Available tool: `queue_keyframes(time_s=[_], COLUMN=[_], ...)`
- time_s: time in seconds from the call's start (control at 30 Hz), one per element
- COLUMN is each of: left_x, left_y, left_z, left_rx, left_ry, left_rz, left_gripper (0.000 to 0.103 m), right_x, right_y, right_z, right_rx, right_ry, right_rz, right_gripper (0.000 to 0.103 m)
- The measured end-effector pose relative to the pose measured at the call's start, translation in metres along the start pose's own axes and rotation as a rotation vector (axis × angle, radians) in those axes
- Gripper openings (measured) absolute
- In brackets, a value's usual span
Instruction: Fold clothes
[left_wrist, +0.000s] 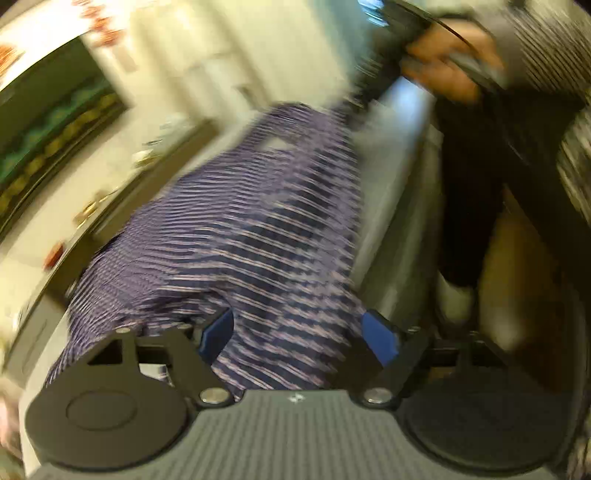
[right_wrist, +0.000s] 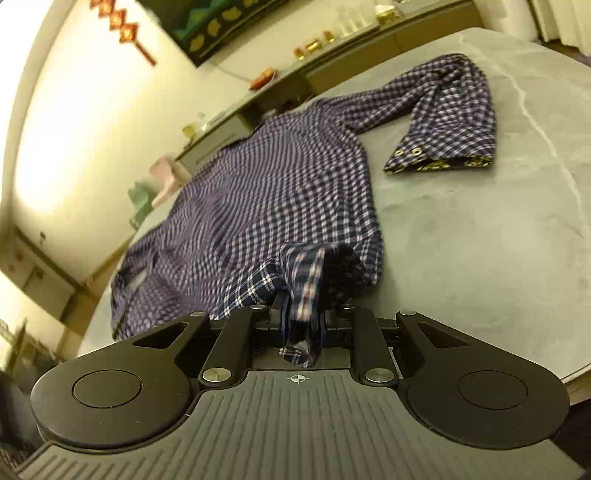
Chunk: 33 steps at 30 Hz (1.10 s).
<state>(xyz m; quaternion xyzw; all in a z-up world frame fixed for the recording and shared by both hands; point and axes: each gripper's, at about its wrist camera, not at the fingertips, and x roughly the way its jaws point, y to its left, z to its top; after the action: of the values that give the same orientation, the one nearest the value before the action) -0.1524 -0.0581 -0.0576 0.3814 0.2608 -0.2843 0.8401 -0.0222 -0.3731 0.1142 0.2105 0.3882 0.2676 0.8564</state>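
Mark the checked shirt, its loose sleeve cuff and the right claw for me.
checked shirt (right_wrist: 258, 192): right wrist view, on the flat body panel.
sleeve cuff (right_wrist: 439, 162): right wrist view, on the cuff band near the snaps.
right claw (right_wrist: 301, 321): right wrist view, between the fingertips, pinched on a shirt fold.

One checked shirt (right_wrist: 266, 192) lies on one grey table (right_wrist: 480, 229). It shows one sleeve (right_wrist: 447, 107) stretched out to the side, ending in one cuff (right_wrist: 439, 162) with two metal snaps (right_wrist: 408, 151) visible on it. Two grippers are in play: the right gripper (right_wrist: 303, 328) and the left gripper (left_wrist: 299, 332). Against the wall stands one long sideboard (right_wrist: 332, 70), and one red hanging ornament (right_wrist: 125, 29) is on the wall.
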Motion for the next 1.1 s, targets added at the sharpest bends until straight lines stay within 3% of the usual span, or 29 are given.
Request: queue_keyframes(time_s=[0.07,0.1,0.13,0.2,0.27,0.33,0.4,0.47,0.5,0.53,0.57,0.67,0.8,0.97,1.03,1.1], left_x=[0.012,0.017,0.017,0.012,-0.005,-0.017,-0.021,-0.021,-0.018,-0.014,-0.008,0.002,0.007,0.016,0.021,0.023], left_y=[-0.002,0.001,0.007,0.022,0.041,0.058,0.058,0.047,0.033,0.019,0.007,-0.008,-0.014,-0.024,-0.029,-0.028], left_z=[-0.005,-0.008,-0.008,-0.005,0.003,0.009,0.010,0.009,0.007,0.005,0.002,-0.004,-0.008,-0.017,-0.021,-0.024], left_rx=[0.017,0.014,-0.016,-0.099,-0.219,-0.316,-0.299,-0.230,-0.161,-0.091,-0.031,0.033,0.056,0.125,0.154,0.165], left_ry=[0.054,0.083,0.086,0.072,-0.013,-0.086,-0.090,-0.072,-0.048,-0.025,-0.005,0.047,0.076,0.114,0.126,0.128], left_rz=[0.044,0.060,0.066,0.067,0.033,0.024,0.016,0.019,0.032,0.044,0.053,0.019,0.004,-0.013,0.006,0.027], left_gripper=[0.070,0.043,0.007,0.000,0.000,0.000,0.001,0.019,0.051,0.071,0.071,0.070,0.071,0.071,0.071,0.071], right_x=[-0.004,-0.006,-0.007,-0.007,-0.004,-0.007,-0.016,-0.023,-0.026,-0.025,-0.023,0.009,0.054,0.082,0.085,0.083], right_y=[-0.006,-0.010,-0.014,-0.015,-0.010,0.012,0.045,0.072,0.084,0.096,0.108,0.148,0.178,0.185,0.186,0.187], right_z=[0.001,0.003,0.006,0.006,0.006,0.001,-0.012,-0.027,-0.036,-0.047,-0.057,-0.098,-0.135,-0.131,-0.125,-0.121], right_rx=[0.038,0.051,0.063,0.072,0.041,-0.084,-0.272,-0.424,-0.484,-0.566,-0.648,-0.999,-1.307,-1.356,-1.331,-1.303], right_ry=[-0.024,-0.036,-0.048,-0.065,-0.075,-0.132,-0.221,-0.277,-0.293,-0.278,-0.262,-0.026,0.114,0.248,0.278,0.297], right_rz=[0.012,0.006,0.000,-0.038,-0.112,-0.209,-0.279,-0.281,-0.259,-0.205,-0.148,0.053,0.037,0.084,0.120,0.167], right_gripper=[0.013,0.013,0.013,0.015,0.023,0.035,0.045,0.046,0.046,0.046,0.047,0.046,0.041,0.041,0.032,0.001])
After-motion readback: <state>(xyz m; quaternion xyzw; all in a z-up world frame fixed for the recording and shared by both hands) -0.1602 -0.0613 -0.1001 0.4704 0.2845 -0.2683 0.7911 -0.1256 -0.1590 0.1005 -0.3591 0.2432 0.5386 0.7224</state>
